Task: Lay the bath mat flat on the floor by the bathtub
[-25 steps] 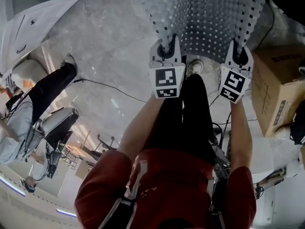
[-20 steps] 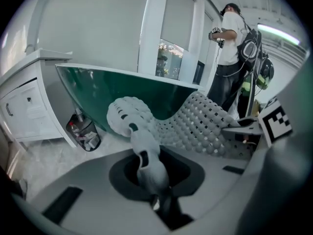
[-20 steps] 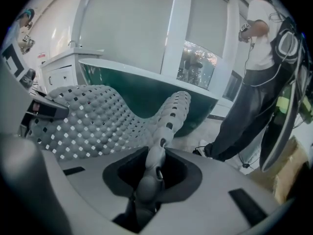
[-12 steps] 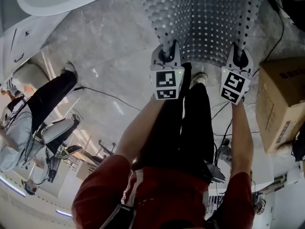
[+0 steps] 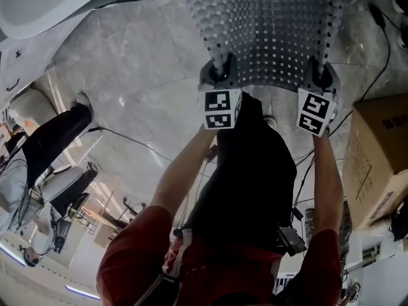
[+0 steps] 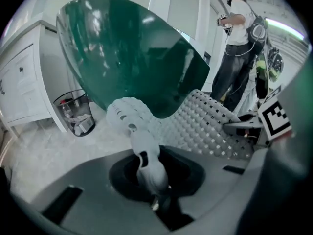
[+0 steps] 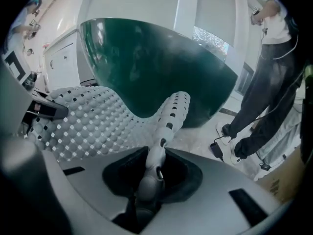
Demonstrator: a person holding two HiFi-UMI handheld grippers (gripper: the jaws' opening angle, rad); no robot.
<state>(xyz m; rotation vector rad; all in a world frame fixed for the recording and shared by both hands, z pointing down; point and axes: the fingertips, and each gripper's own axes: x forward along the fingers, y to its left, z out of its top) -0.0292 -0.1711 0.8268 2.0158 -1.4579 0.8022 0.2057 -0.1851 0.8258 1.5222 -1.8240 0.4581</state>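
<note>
A grey bath mat (image 5: 274,30) with rows of bumps and square holes hangs between my two grippers above the marble floor (image 5: 140,62). My left gripper (image 5: 220,75) is shut on the mat's near left corner, bunched between its jaws (image 6: 146,168). My right gripper (image 5: 319,78) is shut on the near right corner (image 7: 151,173). The mat (image 6: 205,126) sags away from me toward the dark green bathtub (image 6: 132,58), whose white rim (image 5: 44,8) shows at the head view's top left. The tub (image 7: 161,67) fills the right gripper view behind the mat (image 7: 98,121).
A cardboard box (image 5: 379,164) stands on the floor at my right. A black cable (image 5: 140,139) crosses the floor. A white cabinet (image 6: 19,82) and a wire bin (image 6: 76,112) stand left of the tub. A person (image 7: 269,72) stands on the right, and another person's leg (image 5: 54,132) shows at left.
Both grippers have moved forward with the mat toward the tub. The mat's far edge has gone further out over the floor, and the tub rim has slid left in the head view.
</note>
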